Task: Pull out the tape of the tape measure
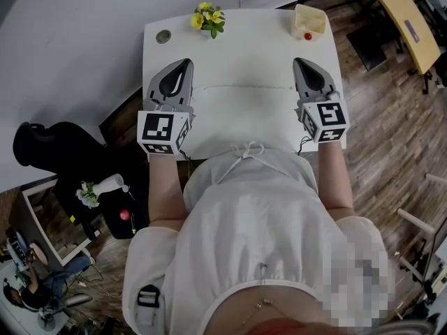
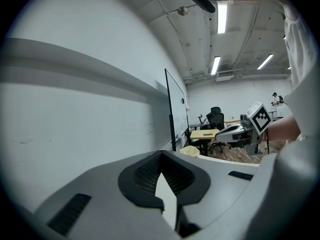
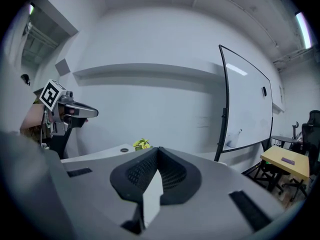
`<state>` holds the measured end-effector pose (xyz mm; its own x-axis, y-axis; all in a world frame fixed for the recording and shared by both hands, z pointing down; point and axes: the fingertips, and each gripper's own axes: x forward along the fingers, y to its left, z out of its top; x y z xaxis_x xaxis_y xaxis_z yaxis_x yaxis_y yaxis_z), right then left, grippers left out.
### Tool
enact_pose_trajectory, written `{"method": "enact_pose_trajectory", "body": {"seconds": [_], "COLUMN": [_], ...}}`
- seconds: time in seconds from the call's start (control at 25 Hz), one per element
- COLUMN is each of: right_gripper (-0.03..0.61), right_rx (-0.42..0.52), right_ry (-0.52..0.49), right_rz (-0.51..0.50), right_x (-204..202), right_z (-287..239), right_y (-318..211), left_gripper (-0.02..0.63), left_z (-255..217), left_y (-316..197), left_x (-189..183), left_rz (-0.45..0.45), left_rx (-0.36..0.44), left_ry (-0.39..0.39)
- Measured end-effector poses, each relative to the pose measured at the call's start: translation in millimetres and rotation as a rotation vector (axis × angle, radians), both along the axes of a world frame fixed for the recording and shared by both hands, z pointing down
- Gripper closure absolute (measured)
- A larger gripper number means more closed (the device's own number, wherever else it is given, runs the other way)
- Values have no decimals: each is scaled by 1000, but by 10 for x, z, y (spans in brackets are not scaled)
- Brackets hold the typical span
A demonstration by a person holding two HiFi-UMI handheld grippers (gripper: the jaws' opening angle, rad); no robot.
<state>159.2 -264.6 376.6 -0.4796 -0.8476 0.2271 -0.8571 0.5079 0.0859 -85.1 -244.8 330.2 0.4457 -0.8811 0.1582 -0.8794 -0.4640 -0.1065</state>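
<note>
I am holding the left gripper [image 1: 187,61] over the left half of the white table [image 1: 244,47] and the right gripper [image 1: 297,59] over its right half, both off the tabletop and both aiming toward the table's far edge. In the left gripper view, the left gripper [image 2: 161,154] is showing its jaws clenched tip to tip with nothing between them. In the right gripper view, the right gripper [image 3: 157,150] is showing the same: jaws clenched and empty.

A wide band of bare tabletop is lying open between the two grippers. A thin pale line [image 1: 244,86] is running across that band, parallel to the table's far edge. I cannot tell whether it is the drawn-out tape, and I am not making out a tape measure case anywhere.

Along the table's far edge:
- a round grey disc [image 1: 163,37] is sitting near the left corner;
- a small pot of yellow flowers [image 1: 208,18] is standing just right of the disc;
- a pale basket [image 1: 311,19] is occupying the right corner, with a small red thing [image 1: 308,36] just beside it.

My own white garment is covering the table's near edge.

A plain grey wall [image 1: 70,47] is running behind and left of the table. A whiteboard [image 3: 250,104] is standing past its far right. Wooden floor [image 1: 377,117] is lying open to the right of the table, with a yellow desk [image 1: 408,26] well beyond. A black chair [image 1: 42,142] is crowding the floor off the table's near-left corner.
</note>
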Motion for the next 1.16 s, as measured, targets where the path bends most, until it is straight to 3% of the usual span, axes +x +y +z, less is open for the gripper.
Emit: {"method": "enact_pose_trajectory", "body": {"seconds": [1.16], "right_gripper": [578], "right_rx": [-4], "right_ry": [4], "right_rz": [-52], "right_x": [-87], "right_z": [45], "right_y": [27], "left_gripper": [592], "left_z": [155], "left_y": [-35], "left_x": [105], "left_rz": [11], "left_rx": [-13], "left_ry": [-11]}}
